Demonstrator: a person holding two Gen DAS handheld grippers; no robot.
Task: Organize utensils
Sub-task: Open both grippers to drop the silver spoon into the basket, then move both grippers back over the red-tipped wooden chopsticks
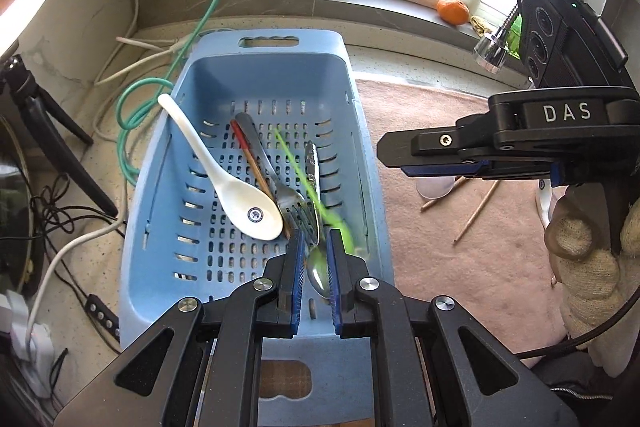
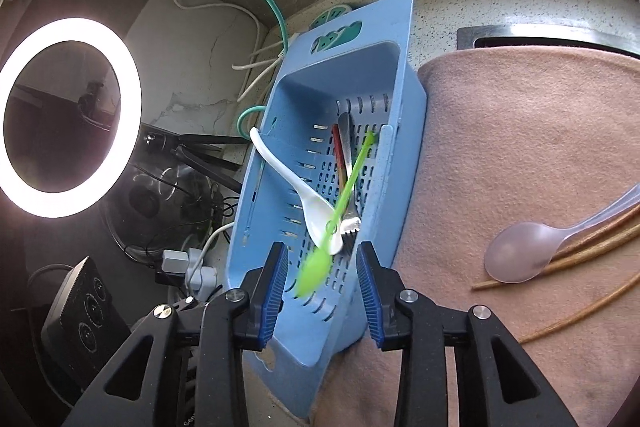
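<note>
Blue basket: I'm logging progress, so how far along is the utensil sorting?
Done: the white spoon, red-tipped chopstick, fork and metal spoon lie in the blue basket. In hand: nothing gripped; the green spoon, blurred, is between the open right gripper's fingers above the basket, seemingly dropping in. Left: the translucent spoon and wooden chopsticks on the pink cloth.

basket [image 1: 160, 227]: blue, centre | white spoon [image 1: 224, 179]: inside, handle to 11 o'clock over rim | fork [image 1: 280, 195], metal spoon [image 1: 316, 227], blurred green spoon [image 1: 308, 187]: inside, 12 o'clock of left gripper [image 1: 314, 267], jaws parted | right gripper [image 1: 424, 151]: 3 o'clock, over pink cloth [image 1: 440, 267]
</note>
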